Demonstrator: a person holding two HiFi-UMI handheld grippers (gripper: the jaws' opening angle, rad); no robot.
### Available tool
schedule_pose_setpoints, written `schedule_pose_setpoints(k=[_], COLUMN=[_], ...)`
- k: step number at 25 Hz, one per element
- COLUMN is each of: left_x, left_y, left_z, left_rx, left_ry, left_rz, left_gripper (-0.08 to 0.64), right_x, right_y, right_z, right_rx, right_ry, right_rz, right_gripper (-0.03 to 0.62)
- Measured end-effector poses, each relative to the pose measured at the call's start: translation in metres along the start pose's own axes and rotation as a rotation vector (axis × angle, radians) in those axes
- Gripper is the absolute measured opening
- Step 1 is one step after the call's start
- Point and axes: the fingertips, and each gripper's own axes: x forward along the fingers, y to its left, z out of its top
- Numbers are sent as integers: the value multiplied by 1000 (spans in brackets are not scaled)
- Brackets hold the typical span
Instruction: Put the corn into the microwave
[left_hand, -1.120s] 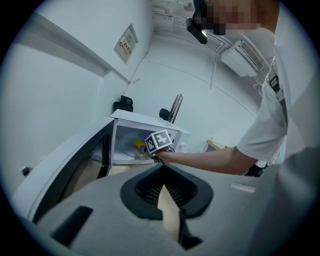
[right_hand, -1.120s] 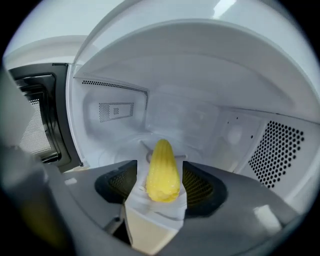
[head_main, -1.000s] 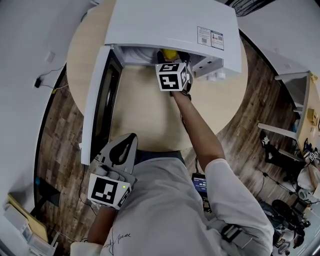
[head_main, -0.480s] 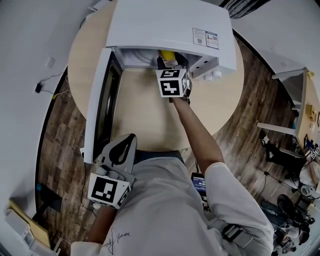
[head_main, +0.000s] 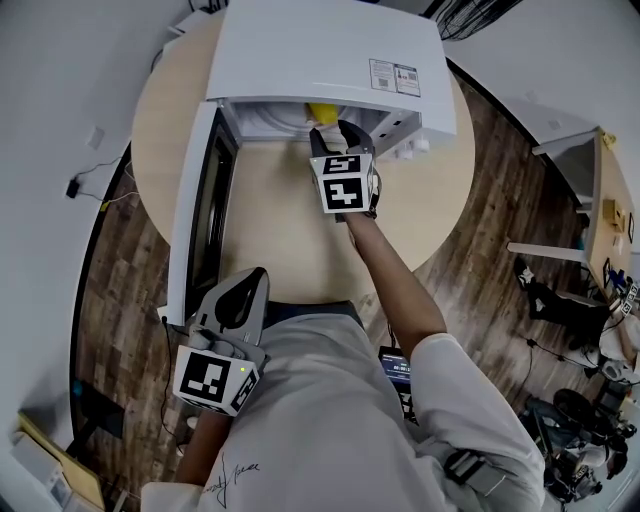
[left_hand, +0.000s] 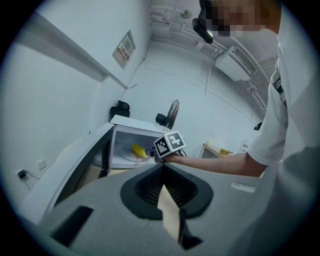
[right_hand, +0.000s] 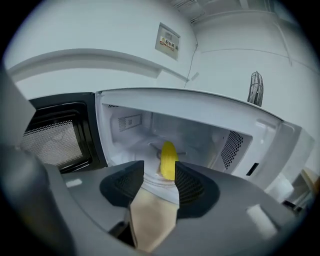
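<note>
The yellow corn (right_hand: 168, 159) lies on the turntable inside the open white microwave (right_hand: 240, 115); it also shows as the corn (head_main: 322, 112) just inside the opening and the corn (left_hand: 139, 150) from the side. My right gripper (right_hand: 159, 172) hovers in front of the opening, apart from the corn. Its jaws are closing with nothing between them. From above, the right gripper (head_main: 335, 135) sits at the microwave's (head_main: 330, 50) mouth. My left gripper (head_main: 250, 278) is held low by the person's torso, jaws shut and empty (left_hand: 162, 167).
The microwave door (head_main: 200, 220) swings out wide to the left over the round wooden table (head_main: 290, 240). Small white items (head_main: 432, 148) stand at the microwave's right front corner. Dark wood floor surrounds the table.
My right gripper has backed out of the microwave cavity toward the person, and its jaws now show in front of the opening. The corn stays inside. The left gripper has not moved.
</note>
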Motion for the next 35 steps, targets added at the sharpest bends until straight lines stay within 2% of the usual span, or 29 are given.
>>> schedule_pose_setpoints(k=[14,16,26,31,35], left_x=[-9,-10,-13,-15,-18], left_y=[-6,-7,-10,-8,-6], left_z=[4,5,9,9,8], left_rx=[16,18,21,25,10], left_ry=[-26,-31,-58,-67,-74], left_rz=[-29,-30,-37,-32,-32], left_gripper=[-9,-9,-9,-9,-9], right_x=[-51,-62,-103,-126,-144], right_y=[15,15,16,19,25], right_z=[-5,-2,0,-4,-5], right_rx=[93,116,166,196,232], right_ry=[-25,-42,-61,-67,-73], right_rz=[47,51,77,82,120], right_gripper=[142,114,110,89,67])
